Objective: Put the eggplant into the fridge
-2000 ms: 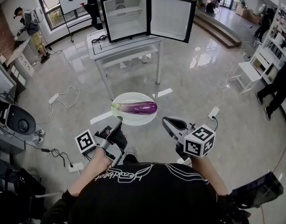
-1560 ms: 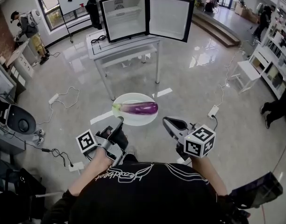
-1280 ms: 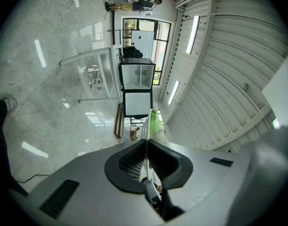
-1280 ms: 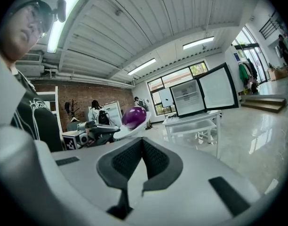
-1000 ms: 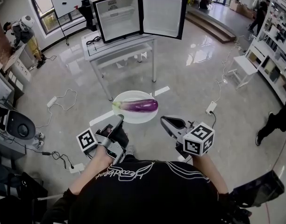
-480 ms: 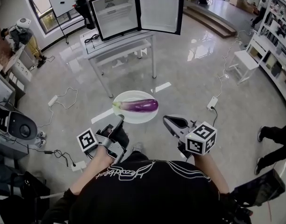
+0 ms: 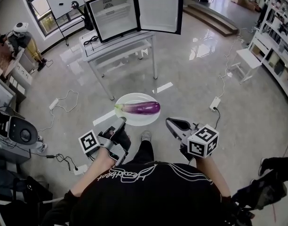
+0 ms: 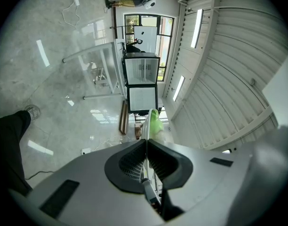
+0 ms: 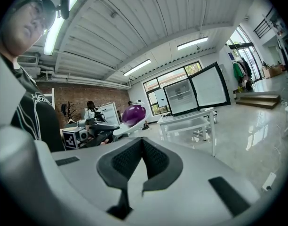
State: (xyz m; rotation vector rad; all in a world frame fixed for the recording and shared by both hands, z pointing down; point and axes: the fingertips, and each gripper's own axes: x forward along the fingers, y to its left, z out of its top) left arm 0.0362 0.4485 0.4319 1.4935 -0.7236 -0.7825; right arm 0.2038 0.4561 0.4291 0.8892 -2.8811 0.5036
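- Left gripper [image 7: 122, 122]: jaws pressed together on the thin near rim of the plate [image 7: 134, 99]; it carries the plate in the air by that edge alone.
- Right gripper [image 7: 169, 122]: jaws touching with nothing between them, held just right of the plate and apart from it.
- Eggplant [image 7: 140, 108]: lies lengthwise across the plate, green stem to the left, purple bulb to the right, loose on the surface.
- Fridge [image 7: 116, 14]: stands on a table [image 7: 116, 47] well ahead, with its door [image 7: 158, 11] swung fully aside to the right; the shelves look bare.
- Step in hand, as judged: walking the loaded plate to the fridge.
- Handling advice: keep the plate level, since a one-edge pinch lets the far side droop and the round eggplant could roll. The free right gripper could steady the opposite rim or take the eggplant at the fridge.
- Open room: bare glossy floor [image 7: 191, 88] between person and table.
- Edges to mind: cables [image 7: 64, 98] on the left, a power strip [image 7: 214, 103] on the right, the table's front edge, and the open door's edge.
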